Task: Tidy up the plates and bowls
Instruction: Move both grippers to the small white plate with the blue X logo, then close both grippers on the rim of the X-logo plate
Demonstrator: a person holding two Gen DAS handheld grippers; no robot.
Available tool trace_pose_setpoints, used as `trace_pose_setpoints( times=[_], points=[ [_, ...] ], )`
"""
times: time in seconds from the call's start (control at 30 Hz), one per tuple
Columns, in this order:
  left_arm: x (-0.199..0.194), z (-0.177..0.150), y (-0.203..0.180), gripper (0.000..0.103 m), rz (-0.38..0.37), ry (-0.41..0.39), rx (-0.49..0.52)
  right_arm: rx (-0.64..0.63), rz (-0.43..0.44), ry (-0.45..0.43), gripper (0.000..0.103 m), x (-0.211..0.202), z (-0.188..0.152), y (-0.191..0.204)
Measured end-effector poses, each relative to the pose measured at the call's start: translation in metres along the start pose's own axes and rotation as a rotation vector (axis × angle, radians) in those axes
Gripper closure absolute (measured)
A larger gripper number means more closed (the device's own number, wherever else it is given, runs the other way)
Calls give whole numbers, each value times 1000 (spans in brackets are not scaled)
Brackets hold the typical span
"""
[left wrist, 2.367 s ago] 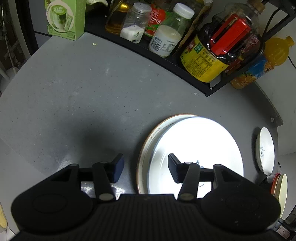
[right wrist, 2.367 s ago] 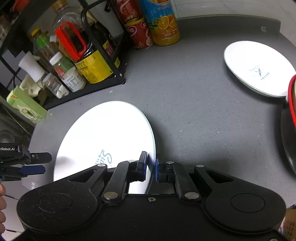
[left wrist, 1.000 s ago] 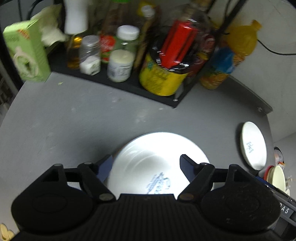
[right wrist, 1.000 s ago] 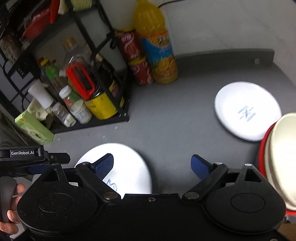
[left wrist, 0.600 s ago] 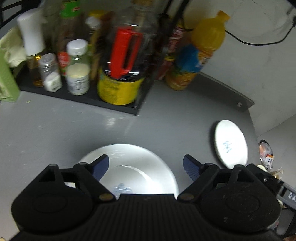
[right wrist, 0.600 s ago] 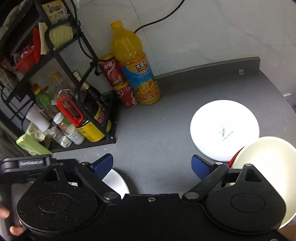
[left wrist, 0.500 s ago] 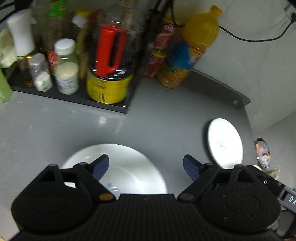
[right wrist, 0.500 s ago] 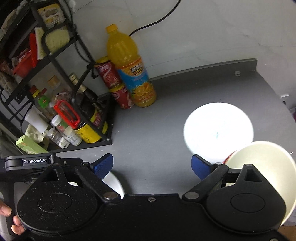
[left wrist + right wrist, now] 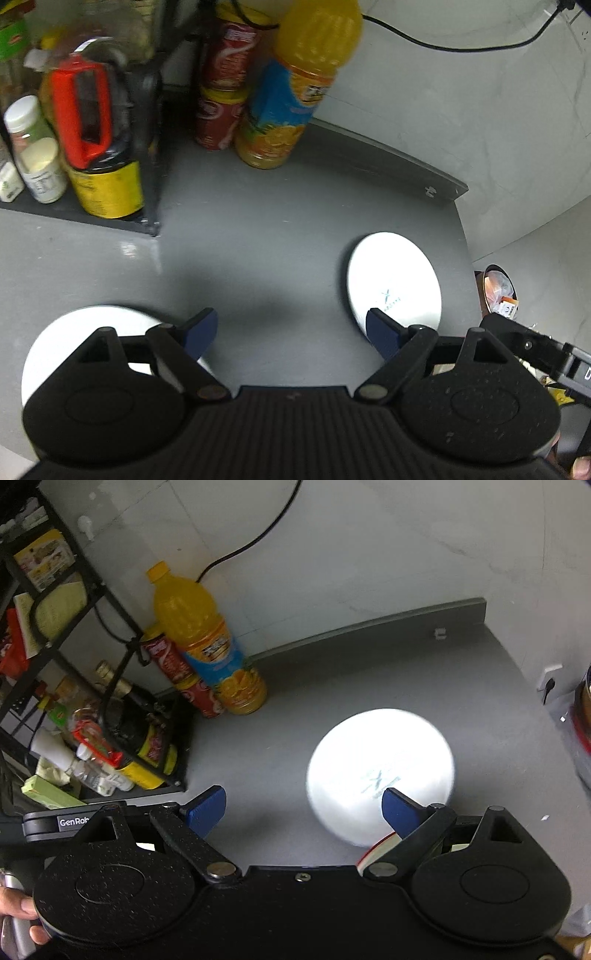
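A smooth dark grey counter (image 9: 258, 240) sits in a corner with pale, marbled walls and a low grey lip along the back. At 11 o'clock stands a black wire rack (image 9: 110, 709) full of bottles and jars, with a big orange juice bottle (image 9: 295, 81) and red cans (image 9: 218, 110) just beside it. The left gripper (image 9: 291, 328) and the right gripper (image 9: 303, 806) are both wide apart with nothing between their blue pads. A small round white plate (image 9: 395, 280) lies flat at 3 o'clock. Only the left view shows the big white plate (image 9: 74, 332) at 8 o'clock. Only the right view shows a red-rimmed dish edge (image 9: 376, 847) touching the small plate's near side, and a person's fingers (image 9: 18, 908) at 8 o'clock.
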State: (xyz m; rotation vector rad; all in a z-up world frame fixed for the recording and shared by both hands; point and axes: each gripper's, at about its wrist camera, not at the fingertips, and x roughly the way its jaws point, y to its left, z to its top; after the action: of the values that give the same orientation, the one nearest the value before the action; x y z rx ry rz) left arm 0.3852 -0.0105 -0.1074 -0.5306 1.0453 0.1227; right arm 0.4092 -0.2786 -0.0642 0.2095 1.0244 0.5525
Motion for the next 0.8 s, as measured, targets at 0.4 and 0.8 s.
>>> trace_pose_setpoints(
  times=[0.4, 0.8],
  points=[
    [49, 8, -44, 20, -15, 26, -67, 65, -17, 65, 22, 35, 35, -71],
    [129, 2, -46, 47, -16, 122, -243, 139, -24, 237, 45, 102, 43, -121]
  ],
)
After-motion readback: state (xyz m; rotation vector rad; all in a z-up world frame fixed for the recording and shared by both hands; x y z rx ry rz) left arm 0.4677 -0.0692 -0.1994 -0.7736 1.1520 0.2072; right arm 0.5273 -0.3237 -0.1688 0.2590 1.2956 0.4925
